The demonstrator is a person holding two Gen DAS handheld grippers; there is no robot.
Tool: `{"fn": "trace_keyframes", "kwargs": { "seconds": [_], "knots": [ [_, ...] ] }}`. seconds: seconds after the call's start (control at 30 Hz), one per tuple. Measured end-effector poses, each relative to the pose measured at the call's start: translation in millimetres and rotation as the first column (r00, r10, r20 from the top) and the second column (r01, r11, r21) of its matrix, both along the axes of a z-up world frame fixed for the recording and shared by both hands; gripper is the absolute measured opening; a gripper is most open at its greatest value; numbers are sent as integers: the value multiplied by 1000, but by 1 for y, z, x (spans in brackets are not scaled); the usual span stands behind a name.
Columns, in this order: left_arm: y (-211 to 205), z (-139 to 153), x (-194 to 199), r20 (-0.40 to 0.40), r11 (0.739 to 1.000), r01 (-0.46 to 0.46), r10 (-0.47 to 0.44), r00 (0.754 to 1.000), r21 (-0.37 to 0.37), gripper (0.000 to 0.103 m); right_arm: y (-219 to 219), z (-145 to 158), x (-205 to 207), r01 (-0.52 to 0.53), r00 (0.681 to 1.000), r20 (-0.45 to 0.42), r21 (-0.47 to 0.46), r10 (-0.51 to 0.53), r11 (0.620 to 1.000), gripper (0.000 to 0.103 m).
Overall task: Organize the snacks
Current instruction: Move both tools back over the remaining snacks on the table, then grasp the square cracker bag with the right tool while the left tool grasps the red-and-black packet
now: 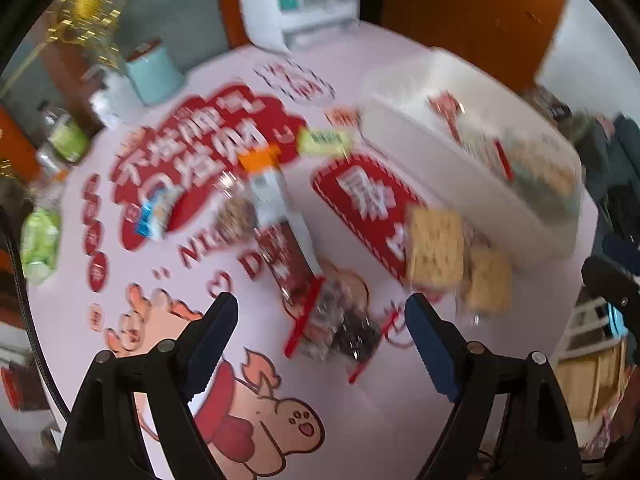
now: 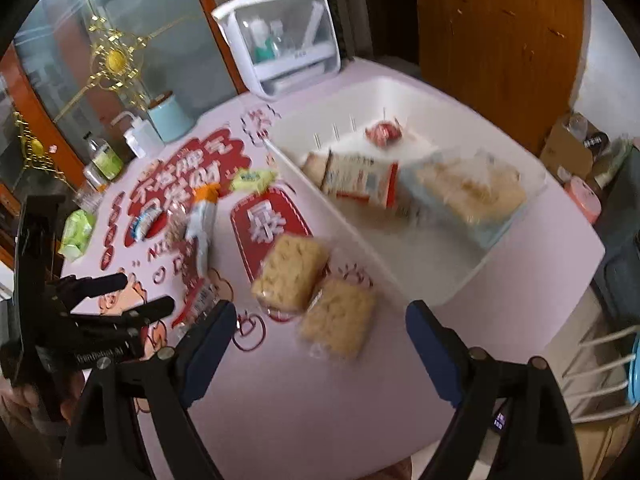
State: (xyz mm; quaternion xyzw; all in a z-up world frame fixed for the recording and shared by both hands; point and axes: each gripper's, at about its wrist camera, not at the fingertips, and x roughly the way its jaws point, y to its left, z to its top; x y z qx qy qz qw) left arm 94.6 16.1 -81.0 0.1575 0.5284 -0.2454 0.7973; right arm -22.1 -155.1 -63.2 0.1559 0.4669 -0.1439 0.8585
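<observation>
White plastic is forming the storage bin (image 2: 460,280) that is sitting on the right half of the table (image 2: 320,400), and four snacks are lying inside it: a small red packet (image 2: 383,133), two paper-wrapped packs (image 2: 360,182) and one big clear bag of pale crackers (image 2: 468,192). Two square cracker packs (image 2: 294,276) are lying side by side just outside the bin wall. Further left, a long red-and-white wrapper (image 1: 280,236), a clear pack with red edges (image 1: 340,328), a yellow-green sachet (image 2: 254,179) and a blue-white sachet (image 2: 145,220) are lying loose, blurred. Both tools are hanging wide apart and holding nothing: the left gripper (image 1: 320,332) over the clear pack, the right gripper (image 2: 318,336) over the cracker packs. Pale pink cloth with red lettering and cartoon pigs is covering the table. One mint canister (image 2: 170,118), bottles and a white lidded box (image 2: 280,40) are standing along its far edge, before a wooden door (image 2: 500,48).
</observation>
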Motion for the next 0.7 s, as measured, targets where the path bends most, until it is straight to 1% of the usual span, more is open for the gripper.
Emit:
{"fn": "trace_keyframes", "kwargs": {
  "seconds": [0.03,0.13,0.23,0.3,0.47,0.63,0.7],
  "knots": [
    [-1,-10,-2,-22,1000,22,-22,1000,5,85,1,-6,0,13,1000,-13,6,-13,1000,88],
    [-7,-31,-7,-53,997,79,-78,995,21,85,0,-28,3,66,996,-59,42,-63,997,87],
    [-14,-51,-13,-66,990,133,-130,989,41,85,-3,-49,6,113,990,-91,63,-107,992,84],
    [-17,-63,-15,-74,985,163,-159,985,50,85,-4,-59,10,139,985,-110,61,-131,988,83],
    [-23,-87,-17,-92,977,200,-193,977,75,85,-9,-79,16,183,975,-136,62,-173,981,83],
    [-25,-101,-17,-99,975,209,-201,975,81,84,-11,-96,21,221,964,-161,51,-210,974,83],
    [-25,-104,-15,-102,975,206,-197,975,82,81,-12,-102,23,231,961,-171,55,-219,971,83]
  ]
}}
